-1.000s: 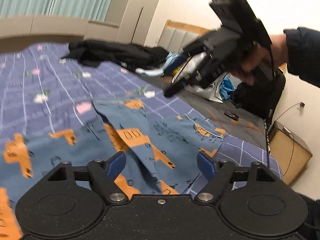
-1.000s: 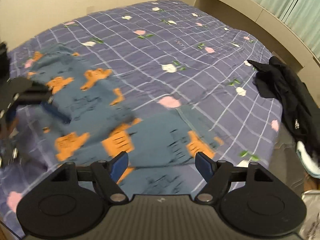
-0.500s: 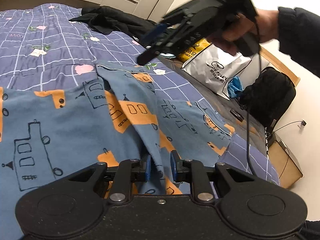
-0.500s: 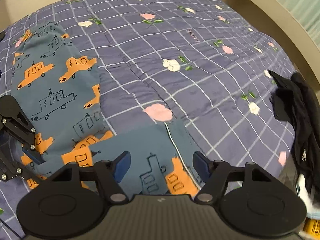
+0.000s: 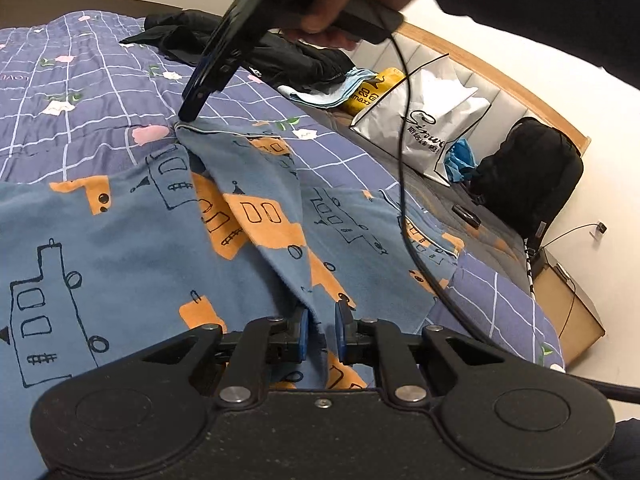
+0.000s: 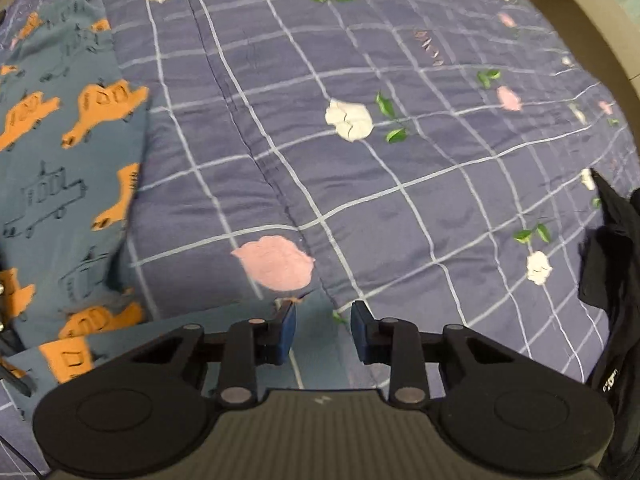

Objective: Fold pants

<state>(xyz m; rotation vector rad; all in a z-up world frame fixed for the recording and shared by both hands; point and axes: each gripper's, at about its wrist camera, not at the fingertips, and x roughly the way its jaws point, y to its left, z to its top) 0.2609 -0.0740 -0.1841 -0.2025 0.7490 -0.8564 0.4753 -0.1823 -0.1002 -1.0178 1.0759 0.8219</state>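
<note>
Left gripper (image 5: 320,330): blue pads drawn close, pinching a raised ridge of the pants (image 5: 120,248) fabric that runs straight away from it. Right gripper (image 6: 323,334): jaws parted with a gap between the pads, straddling the far corner of that same fold; whether cloth is yet caught there cannot be told, though from the left view its tip (image 5: 192,108) touches the hem corner. Pants: blue print with orange vehicles, lying flat on the quilt (image 6: 400,160), the folded ridge forming a line between the two grippers; the long axis of the near leg runs from the left gripper toward the right one, while the second leg (image 6: 60,140) stretches off to the right gripper's left side. The left gripper sits nearest the body of the garment, the right at its far edge. Judgement: both ends of one fold line are about to be secured, so the coming lift likely depends on the right jaws closing on that corner. Open room: a broad stretch of bare quilt lies ahead of the right gripper. Obstructions: dark clothing (image 5: 280,56) heaped near the bed's edge, a white shopping bag (image 5: 424,120) and black backpack (image 5: 532,176) beyond, and the right gripper's cable (image 5: 404,184) draped across the fabric.
</note>
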